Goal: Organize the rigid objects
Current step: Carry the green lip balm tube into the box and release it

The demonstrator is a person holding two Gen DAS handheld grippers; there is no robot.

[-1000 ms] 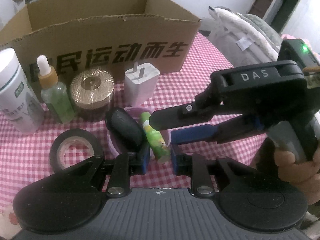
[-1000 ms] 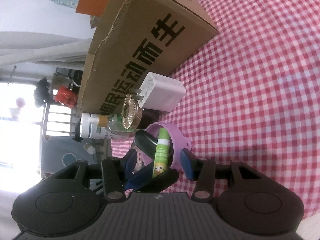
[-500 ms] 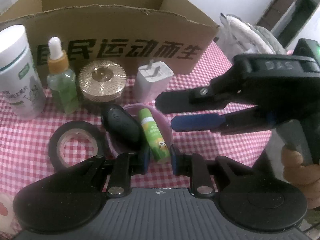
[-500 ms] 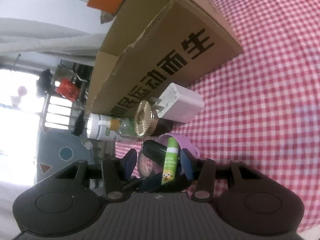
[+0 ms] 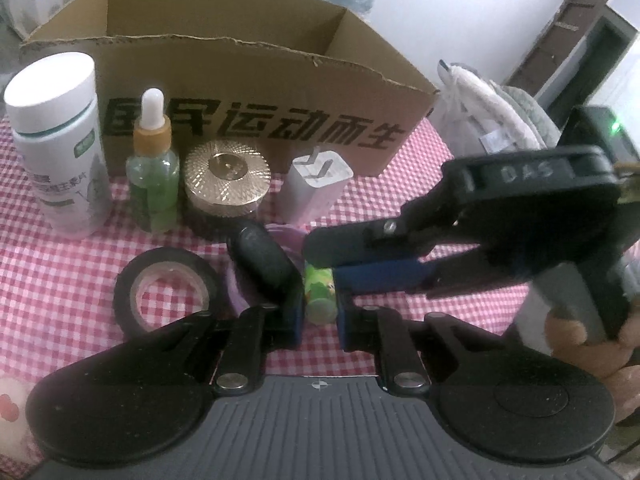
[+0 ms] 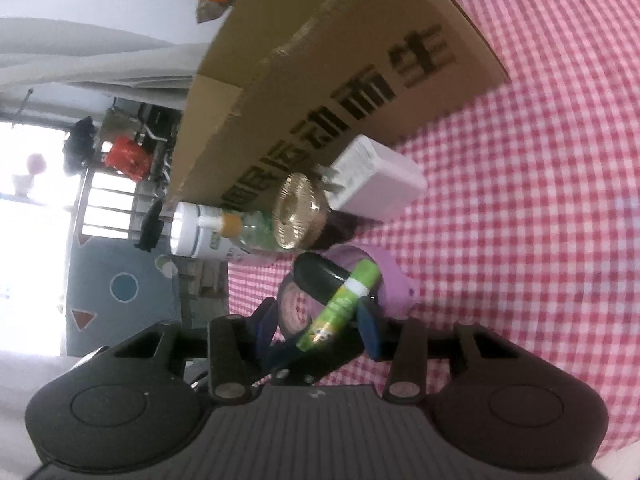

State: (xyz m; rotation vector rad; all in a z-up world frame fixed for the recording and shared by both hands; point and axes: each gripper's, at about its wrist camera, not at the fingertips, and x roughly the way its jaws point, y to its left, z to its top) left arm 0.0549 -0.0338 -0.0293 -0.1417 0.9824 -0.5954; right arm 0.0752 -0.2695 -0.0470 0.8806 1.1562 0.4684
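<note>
The small green cylindrical lip-balm tube (image 5: 319, 295) is pinched between the jaws of the left gripper (image 5: 319, 312), which have just been closing on it. The right gripper (image 6: 320, 324) is seen with jaws spread around the tube, having narrowed. Just beyond lie a pink plastic dish (image 6: 384, 276) and a black oval case (image 5: 262, 258) on the red-checked worktop (image 5: 48, 264).

bottles (image 5: 152, 168), jar (image 5: 226, 182), charger (image 5: 316, 186) – before the box (image 5: 248, 80).
</note>
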